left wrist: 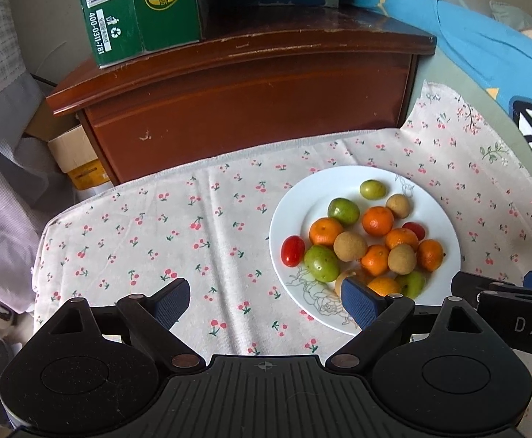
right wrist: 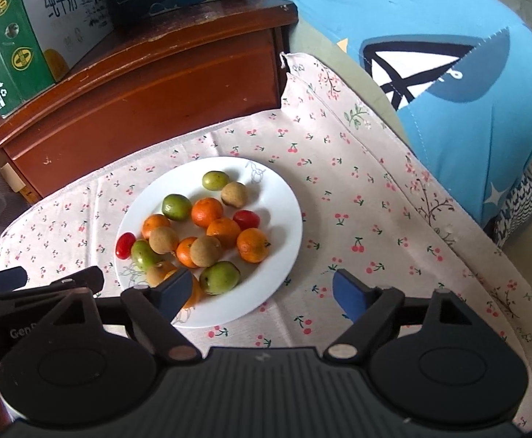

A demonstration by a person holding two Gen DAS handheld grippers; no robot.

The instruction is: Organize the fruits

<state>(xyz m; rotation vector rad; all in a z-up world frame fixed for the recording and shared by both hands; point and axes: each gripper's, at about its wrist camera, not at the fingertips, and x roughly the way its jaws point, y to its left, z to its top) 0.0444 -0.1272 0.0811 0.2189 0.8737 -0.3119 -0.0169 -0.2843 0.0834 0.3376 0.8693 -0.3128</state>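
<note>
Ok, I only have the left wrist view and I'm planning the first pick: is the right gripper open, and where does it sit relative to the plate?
Observer: Open, holding nothing. The right gripper has one blue-padded finger over the near rim of the round white plate, the other over the cherry-print cloth.
Operator: My finger covers the closest green fruit. Is it whole?
Observer: Yes, the nearest round green fruit shows whole here, lying just nearer than a small orange citrus fruit.
Operator: What's right of the plate?
Observer: Only patterned cloth, up to the blue shark-face cushion.
</note>
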